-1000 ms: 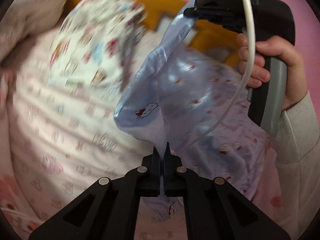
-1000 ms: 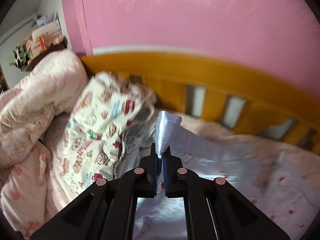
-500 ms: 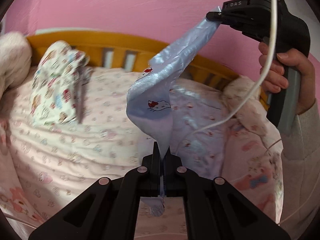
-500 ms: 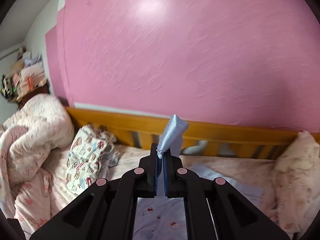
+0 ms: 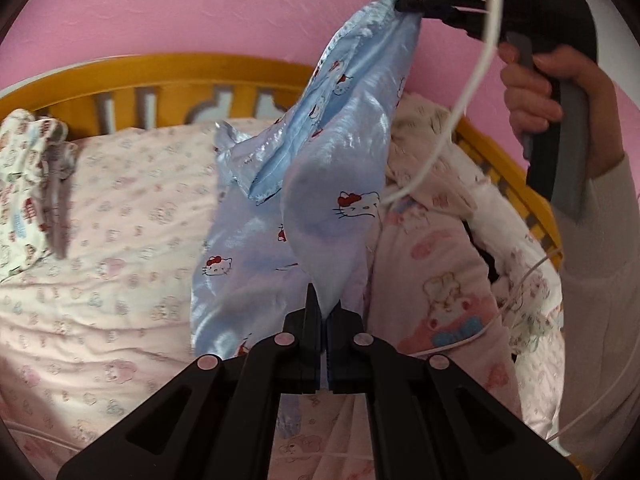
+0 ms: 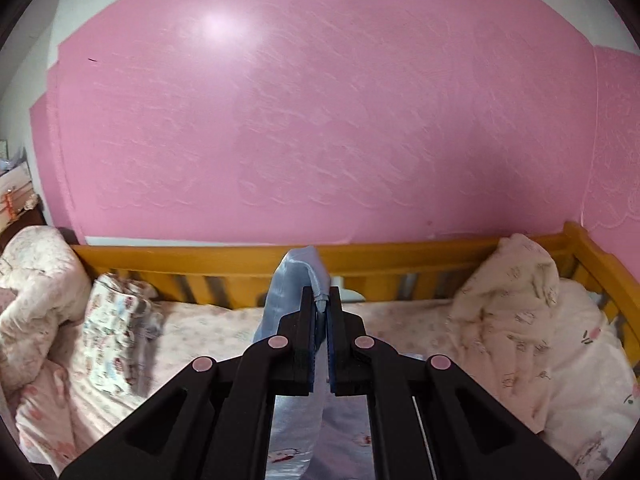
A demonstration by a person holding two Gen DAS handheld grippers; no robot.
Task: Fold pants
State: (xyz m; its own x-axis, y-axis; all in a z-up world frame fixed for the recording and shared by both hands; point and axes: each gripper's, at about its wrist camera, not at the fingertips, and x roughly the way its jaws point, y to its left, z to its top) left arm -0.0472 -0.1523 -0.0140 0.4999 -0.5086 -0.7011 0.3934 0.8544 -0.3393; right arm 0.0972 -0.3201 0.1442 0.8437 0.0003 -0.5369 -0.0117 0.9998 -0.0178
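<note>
Shiny light-blue pants [image 5: 320,184] printed with cartoon cats hang in the air above the bed, stretched between both grippers. My left gripper [image 5: 325,308] is shut on a low edge of the cloth. Up at the top right of the left wrist view, my right gripper [image 5: 412,2] is shut on the gathered waistband, held by a person's hand [image 5: 532,92]. In the right wrist view the right gripper [image 6: 321,300] pinches a bunched fold of the pants [image 6: 296,280], and the rest drapes down below the fingers.
A pink patterned bedsheet [image 5: 120,240] covers the bed. An orange wooden rail [image 6: 192,260] runs along the pink wall. A folded printed garment [image 6: 114,336] lies at the left, a pink quilt [image 6: 32,280] beyond it, and pillows [image 6: 508,320] at the right. White cables [image 5: 448,128] dangle.
Both grippers have lifted, the right one higher and farther, pulling the pants up off the bed so they hang stretched out. The views now show more wall.
</note>
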